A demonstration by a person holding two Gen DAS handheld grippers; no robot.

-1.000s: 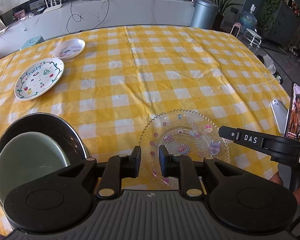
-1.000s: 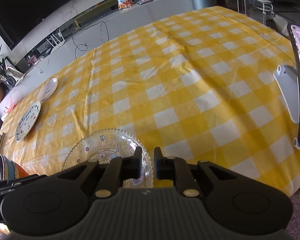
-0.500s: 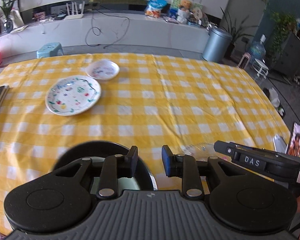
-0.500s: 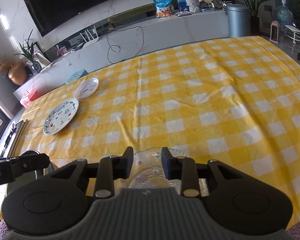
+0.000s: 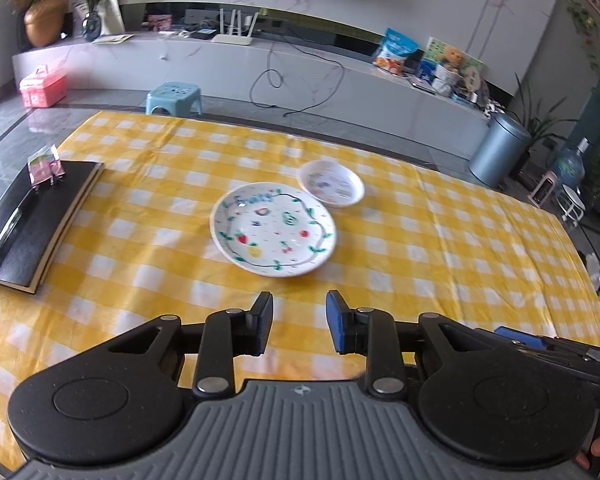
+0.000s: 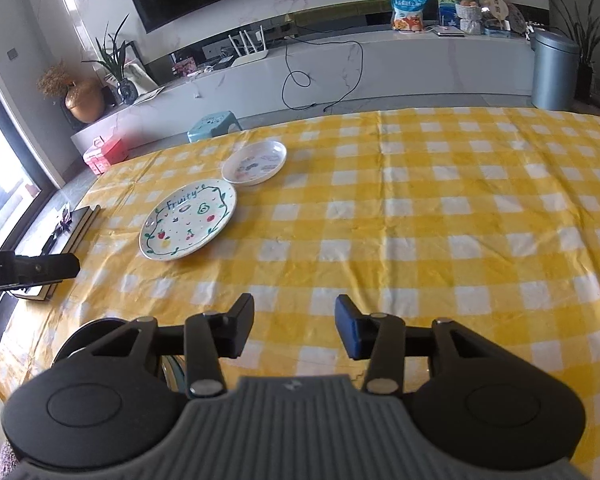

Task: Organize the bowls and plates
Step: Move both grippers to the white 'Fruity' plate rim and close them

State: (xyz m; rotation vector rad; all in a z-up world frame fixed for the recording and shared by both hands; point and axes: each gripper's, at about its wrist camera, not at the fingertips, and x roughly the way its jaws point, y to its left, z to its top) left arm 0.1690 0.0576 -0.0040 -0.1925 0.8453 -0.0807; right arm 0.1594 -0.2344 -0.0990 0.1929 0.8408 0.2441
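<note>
Left wrist view.
- Left gripper (image 5: 299, 322): jaws opening, a moderate gap, nothing between them; only checked tablecloth (image 5: 440, 248) shows below.
- Fruit-pattern plate (image 5: 273, 229): white ceramic, flat on the cloth just ahead of the fingertips. Judged stiff, glazed and slippery, breakable if dropped; the raised rim nearest the gripper looks the best place to pinch.
- Small shallow dish (image 5: 331, 182): just beyond the plate, rims close; whether they touch cannot be told. Probably light and fragile; take by the rim.
- Black notebook (image 5: 32, 224): far left, well apart from the plates, pen and a small packet on top.
- Part of the right gripper's body (image 5: 548, 350) intrudes at lower right.

Right wrist view.
- Right gripper (image 6: 295, 330): jaws opening, wider gap, empty; cloth beneath.
- Fruit-pattern plate (image 6: 188, 219) and small shallow dish (image 6: 254, 162): up and left, well away from these fingertips.
- Dark round bowl (image 6: 74, 340): mostly hidden behind the gripper body at lower left; its contents cannot be made out.
- The left gripper's tip (image 6: 28, 268) cuts in at the left edge. Near table edge is hidden in both views.
</note>
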